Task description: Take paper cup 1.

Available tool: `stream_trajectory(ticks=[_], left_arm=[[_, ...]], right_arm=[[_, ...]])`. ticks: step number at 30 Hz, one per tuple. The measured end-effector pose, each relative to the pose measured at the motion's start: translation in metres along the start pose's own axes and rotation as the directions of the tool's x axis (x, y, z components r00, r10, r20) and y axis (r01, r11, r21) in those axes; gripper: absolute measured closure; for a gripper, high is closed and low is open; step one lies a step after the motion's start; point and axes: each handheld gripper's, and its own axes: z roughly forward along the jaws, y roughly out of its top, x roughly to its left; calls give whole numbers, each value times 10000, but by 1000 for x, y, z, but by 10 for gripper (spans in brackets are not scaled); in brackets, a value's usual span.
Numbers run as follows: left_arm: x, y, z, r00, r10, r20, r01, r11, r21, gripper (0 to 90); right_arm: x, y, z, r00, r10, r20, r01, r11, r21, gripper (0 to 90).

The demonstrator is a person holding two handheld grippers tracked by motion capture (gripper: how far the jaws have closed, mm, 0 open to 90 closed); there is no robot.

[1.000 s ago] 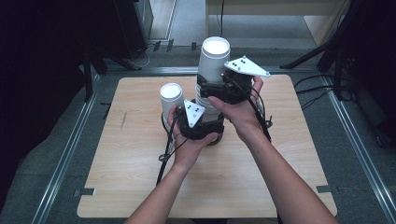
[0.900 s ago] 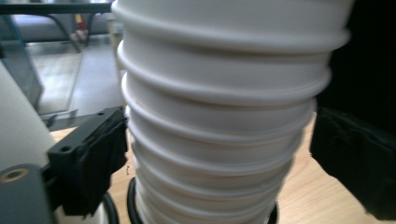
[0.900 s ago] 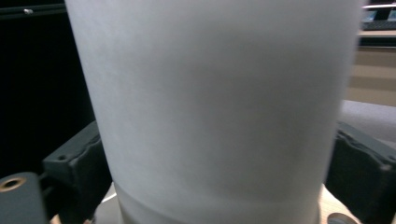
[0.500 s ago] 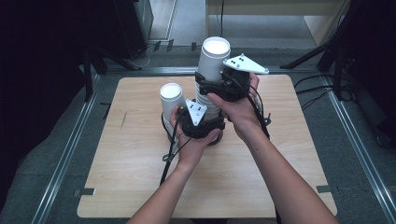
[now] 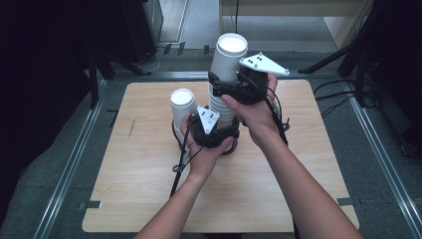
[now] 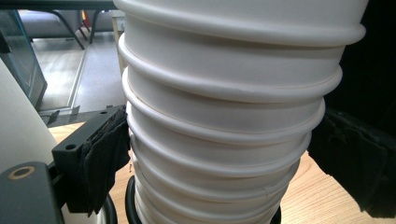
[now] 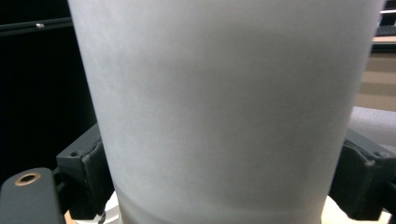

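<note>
White top cup between right gripper jaws.

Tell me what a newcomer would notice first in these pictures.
A tall stack of white paper cups rises from the middle of the wooden table. The right hand-held gripper clamps its top cup, while the left hand-held gripper straddles the lower stack. A single white cup stands just left.

Wooden table sat inside a metal rail frame on grey floor. Lone white cup stood left of centre. Black stand legs at back right, loose cables beside them.
</note>
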Motion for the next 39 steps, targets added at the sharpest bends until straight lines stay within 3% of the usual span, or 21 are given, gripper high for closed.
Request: stream_trajectory(ticks=[7, 10, 16, 22, 26, 39], left_arm=[[1, 0, -1, 10000, 3, 29, -3, 10000, 64, 68], [1, 0, -1, 10000, 27, 56, -27, 10000, 75, 70], [1, 0, -1, 10000, 24, 59, -25, 10000, 72, 70], [1, 0, -1, 10000, -3, 61, 2, 10000, 85, 70], [1, 0, -1, 10000, 2, 48, -3, 10000, 80, 70], [1, 0, -1, 10000, -2, 40, 1, 10000, 89, 70]], right_arm=[[4, 9, -3, 9994, -333, 46, 334, 9986, -399, 123], [5, 15, -7, 9982, -524, 301, 551, 9939, -955, 130], [7, 23, -15, 9959, -676, 596, 749, 9885, -1312, 132], [10, 30, -20, 9951, -585, 795, 699, 9864, -1489, 134], [8, 40, -27, 9987, -259, 437, 326, 9863, -1618, 135], [-3, 61, -57, 9992, -18, 391, 103, 9758, -2183, 140]])
